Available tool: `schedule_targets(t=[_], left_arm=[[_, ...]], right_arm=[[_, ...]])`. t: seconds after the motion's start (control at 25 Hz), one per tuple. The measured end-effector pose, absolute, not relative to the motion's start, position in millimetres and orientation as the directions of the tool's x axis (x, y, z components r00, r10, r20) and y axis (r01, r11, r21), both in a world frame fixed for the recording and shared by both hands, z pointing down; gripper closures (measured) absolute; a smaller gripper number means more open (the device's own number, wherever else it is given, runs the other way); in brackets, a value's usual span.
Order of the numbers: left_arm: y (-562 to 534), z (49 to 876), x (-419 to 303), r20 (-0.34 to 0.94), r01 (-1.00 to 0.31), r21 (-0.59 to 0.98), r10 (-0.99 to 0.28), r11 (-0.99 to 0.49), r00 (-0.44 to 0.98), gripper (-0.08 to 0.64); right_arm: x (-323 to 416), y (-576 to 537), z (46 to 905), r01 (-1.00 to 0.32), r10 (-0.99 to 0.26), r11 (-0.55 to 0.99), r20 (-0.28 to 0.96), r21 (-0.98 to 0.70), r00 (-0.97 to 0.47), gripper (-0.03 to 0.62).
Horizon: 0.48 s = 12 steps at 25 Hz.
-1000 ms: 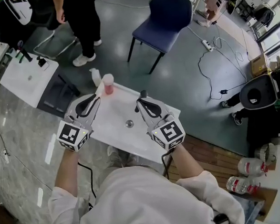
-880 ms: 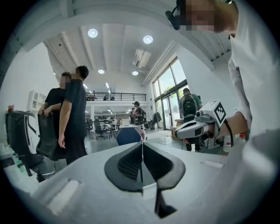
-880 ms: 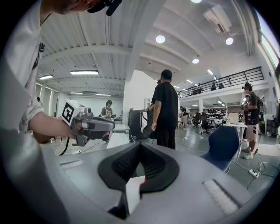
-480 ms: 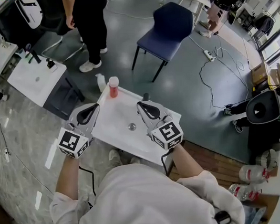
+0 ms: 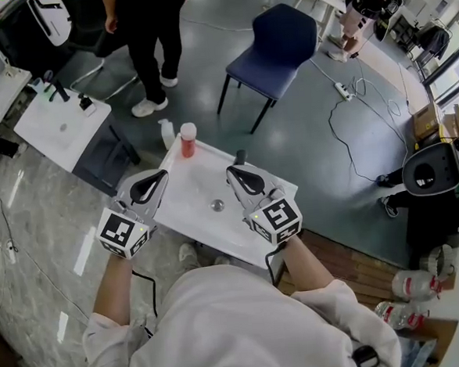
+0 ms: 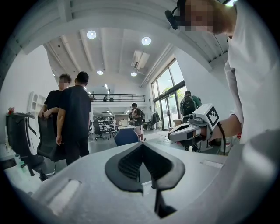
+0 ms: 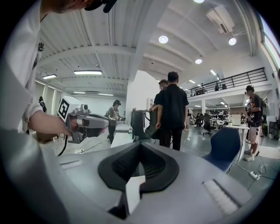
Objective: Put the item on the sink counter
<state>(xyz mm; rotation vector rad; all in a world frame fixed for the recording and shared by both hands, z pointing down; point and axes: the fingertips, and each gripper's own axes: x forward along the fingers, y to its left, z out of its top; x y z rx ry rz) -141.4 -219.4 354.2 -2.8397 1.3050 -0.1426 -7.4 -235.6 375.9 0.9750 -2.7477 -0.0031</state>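
At the far left a second white washbasin unit (image 5: pixel 59 126) is standing on the grey floor, and a person in black clothes (image 5: pixel 147 35) is standing just beyond it. The left gripper (image 5: pixel 163 174) is hovering over the left edge of the white rectangular sink counter (image 5: pixel 186 215), its black ribbed fingers (image 6: pixel 127 164) pressing together at the tips with nothing pinched between them. Ahead of it, on the counter's far left corner, the small red bottle with a pale round cap (image 5: pixel 187 140) is standing upright, apart from both grippers; a translucent white bottle (image 5: pixel 166 133) is showing just beside it, past the corner, and whether that one is resting on the counter cannot be told. A round metal drain (image 5: pixel 216 205) is lying in the basin between the two grippers. A short black tap (image 5: pixel 239 156) is rising at the far edge, near the right gripper (image 5: pixel 231 170), which is hanging over the counter's right part, its fingers (image 7: pixel 154 164) likewise meeting at the tips and gripping nothing. Further right a dark blue chair with black legs (image 5: pixel 278 33) is standing well apart on the floor, with a white power strip (image 5: pixel 343 87) and its cable lying beyond it
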Motion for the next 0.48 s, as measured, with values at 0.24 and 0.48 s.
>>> schedule_targets(t=[0.24,0.48], left_arm=[[-212.5,358.8,-139.4,0.089,-0.750,-0.046,-0.750,-0.660,0.655,0.555],[-209.8,354.3,-136.2,0.090,-0.742,-0.053,-0.743,-0.668,0.663,0.555]], right_arm=[[-7.4,-229.9,377.8,-0.626,-0.625,0.777,0.208,0.072,-0.752,0.589],[-5.9,-228.5,375.7,-0.630,-0.629,0.774,0.203,0.069,-0.750,0.589]])
